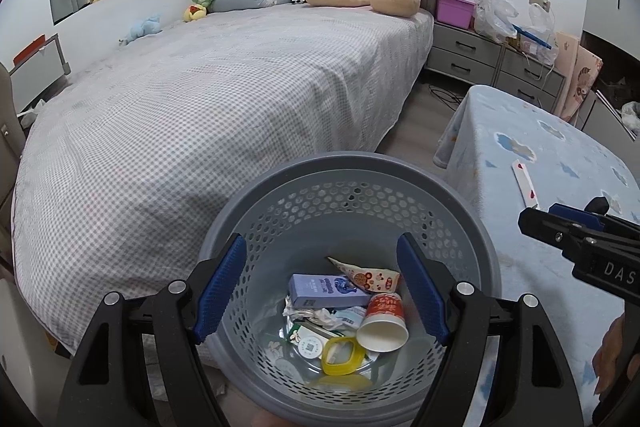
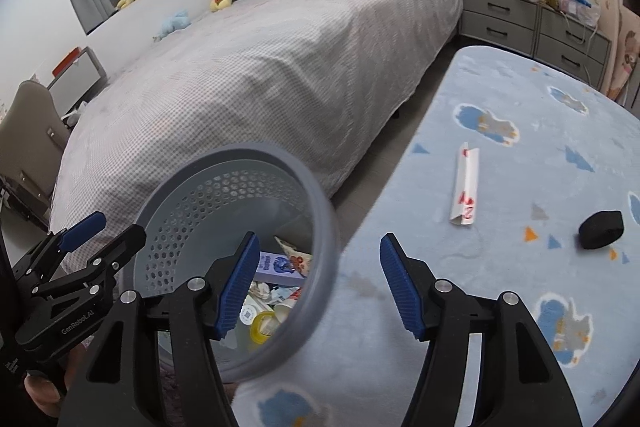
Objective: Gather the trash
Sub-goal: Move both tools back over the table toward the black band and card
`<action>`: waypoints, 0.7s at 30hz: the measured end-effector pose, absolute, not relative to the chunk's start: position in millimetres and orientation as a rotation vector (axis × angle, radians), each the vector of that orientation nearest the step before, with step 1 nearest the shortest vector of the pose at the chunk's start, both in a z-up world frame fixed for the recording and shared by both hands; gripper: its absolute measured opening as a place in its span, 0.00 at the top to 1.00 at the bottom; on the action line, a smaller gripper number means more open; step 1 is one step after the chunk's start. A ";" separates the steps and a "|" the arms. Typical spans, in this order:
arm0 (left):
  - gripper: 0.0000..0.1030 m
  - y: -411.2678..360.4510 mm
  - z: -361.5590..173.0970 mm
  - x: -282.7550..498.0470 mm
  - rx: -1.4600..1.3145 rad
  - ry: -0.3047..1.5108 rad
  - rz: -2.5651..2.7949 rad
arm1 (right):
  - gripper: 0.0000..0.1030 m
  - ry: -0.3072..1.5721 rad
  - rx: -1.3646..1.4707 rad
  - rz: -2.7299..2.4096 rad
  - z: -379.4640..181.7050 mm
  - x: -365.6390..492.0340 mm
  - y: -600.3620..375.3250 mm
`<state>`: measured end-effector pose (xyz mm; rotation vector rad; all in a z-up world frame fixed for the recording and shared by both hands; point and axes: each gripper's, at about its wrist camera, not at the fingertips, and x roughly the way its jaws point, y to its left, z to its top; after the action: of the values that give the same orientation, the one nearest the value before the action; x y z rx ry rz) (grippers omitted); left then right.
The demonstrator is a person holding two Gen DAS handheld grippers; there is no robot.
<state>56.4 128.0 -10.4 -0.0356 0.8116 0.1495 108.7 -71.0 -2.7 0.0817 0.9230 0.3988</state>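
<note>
holding trash: grey basket (image 1: 348, 179), paper cup (image 1: 384, 323), purple box (image 1: 324, 291) | left tongs (image 1: 322, 287) spread | right tongs (image 2: 318, 285) spread

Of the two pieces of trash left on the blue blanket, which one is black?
The small round lump, farther right; the folded wrapper is white with red print.

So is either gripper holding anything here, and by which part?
Nothing held: left gripper and right gripper are both open, empty, over the basket.
</note>
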 end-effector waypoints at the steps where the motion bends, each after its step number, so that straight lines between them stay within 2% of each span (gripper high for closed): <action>1: 0.28 125.3 -10.6 56.6 -0.034 0.812 0.144 | 0.40 0.921 0.084 0.390 -2.2 109.3 -75.3; 13: 0.28 96.6 -13.5 60.9 -0.023 0.819 0.078 | 0.33 0.872 0.133 0.203 4.0 116.6 -165.2; 21: 0.27 73.4 -17.9 66.3 -0.008 0.831 0.036 | 0.32 0.859 0.166 0.096 -1.6 123.2 -219.6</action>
<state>66.3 73.4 -17.9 -0.0076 0.8308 0.0364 123.2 -219.6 -1.6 0.1662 0.8586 0.0957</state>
